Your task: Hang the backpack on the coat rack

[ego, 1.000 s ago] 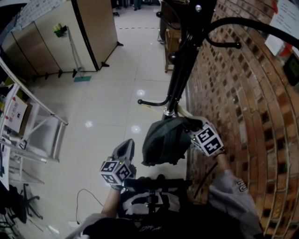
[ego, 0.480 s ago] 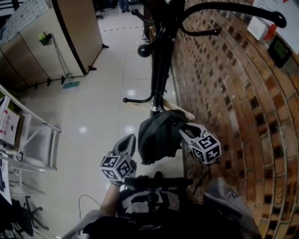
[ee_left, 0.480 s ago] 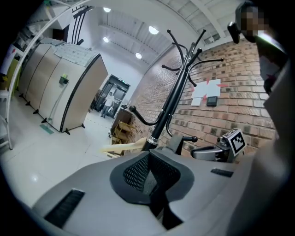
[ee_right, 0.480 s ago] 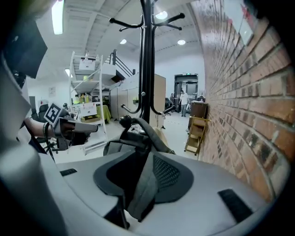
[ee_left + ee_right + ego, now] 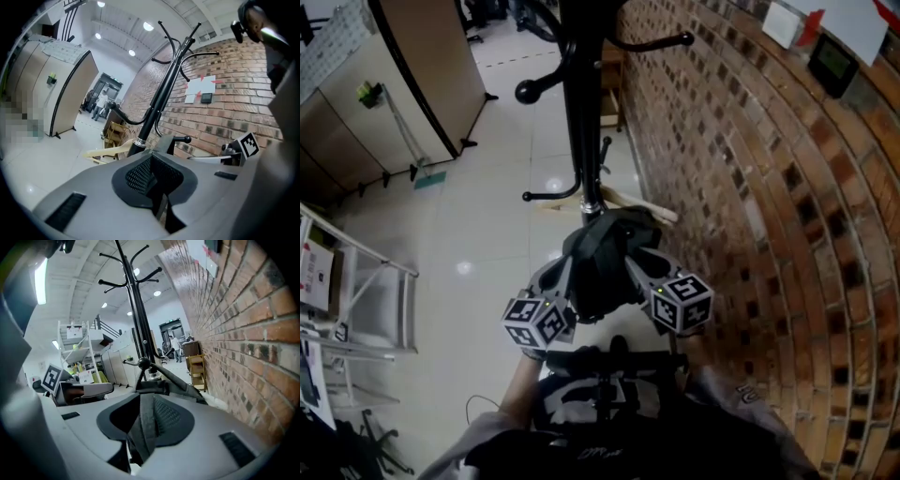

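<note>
The dark backpack (image 5: 602, 253) hangs between my two grippers, just in front of the black coat rack's pole (image 5: 579, 112). My right gripper (image 5: 636, 262) is at its right side. In the right gripper view a grey strap (image 5: 146, 423) lies between the pads and leads to the bag (image 5: 161, 386); the jaws are closing on it. My left gripper (image 5: 558, 277) is beside the bag's left side. Its pads (image 5: 140, 176) meet with nothing visible between them. The rack's upper hooks (image 5: 140, 268) rise above.
A brick wall (image 5: 750, 187) runs along the right, close to the rack. A knobbed lower hook (image 5: 530, 91) sticks out to the left. A wooden piece (image 5: 628, 202) lies by the rack's foot. A white shelf frame (image 5: 356, 281) and beige partitions (image 5: 422, 75) stand to the left.
Both grippers and the backpack have moved closer to the rack's pole. The left gripper has closed in beside the bag, and the right gripper has rolled so that its cube faces more upward.
</note>
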{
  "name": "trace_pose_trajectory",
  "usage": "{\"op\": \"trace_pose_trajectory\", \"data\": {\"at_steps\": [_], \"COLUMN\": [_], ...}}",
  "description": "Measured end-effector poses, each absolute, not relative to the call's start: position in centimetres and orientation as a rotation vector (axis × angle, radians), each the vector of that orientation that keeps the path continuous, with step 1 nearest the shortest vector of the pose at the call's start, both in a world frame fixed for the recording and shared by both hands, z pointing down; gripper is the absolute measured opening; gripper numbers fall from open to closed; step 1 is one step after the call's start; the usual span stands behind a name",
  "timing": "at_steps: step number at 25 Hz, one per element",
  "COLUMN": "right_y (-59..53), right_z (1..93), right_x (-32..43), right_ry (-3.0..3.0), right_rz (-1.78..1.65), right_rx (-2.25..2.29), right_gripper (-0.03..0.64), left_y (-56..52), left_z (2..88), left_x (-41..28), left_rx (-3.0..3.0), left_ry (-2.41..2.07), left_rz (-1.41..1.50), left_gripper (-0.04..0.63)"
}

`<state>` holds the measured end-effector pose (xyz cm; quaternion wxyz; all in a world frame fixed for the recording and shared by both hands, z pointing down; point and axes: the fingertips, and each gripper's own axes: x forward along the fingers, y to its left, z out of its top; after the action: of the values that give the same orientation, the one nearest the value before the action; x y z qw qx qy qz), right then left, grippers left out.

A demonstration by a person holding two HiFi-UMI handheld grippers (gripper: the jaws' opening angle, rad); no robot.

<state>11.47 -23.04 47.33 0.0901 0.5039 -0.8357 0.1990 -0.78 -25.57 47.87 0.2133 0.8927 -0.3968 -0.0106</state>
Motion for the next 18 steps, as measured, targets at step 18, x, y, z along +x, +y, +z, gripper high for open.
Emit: {"op": "trace_pose_trajectory", "data": {"at_steps": [18], "right_y": [-20.9], "right_z": [48.2], "right_x": [9.9], "right_ry": [-2.501], "right_rz": [0.701], "right_rx": [1.537], "right_gripper": [0.044], "left_y": [-24.4], "left_z": [48.1], "left_x": [0.4], "left_rx": [2.484], "left_ry": [-1.076], "left_rz": [-0.018], "left_gripper": [0.008]}}
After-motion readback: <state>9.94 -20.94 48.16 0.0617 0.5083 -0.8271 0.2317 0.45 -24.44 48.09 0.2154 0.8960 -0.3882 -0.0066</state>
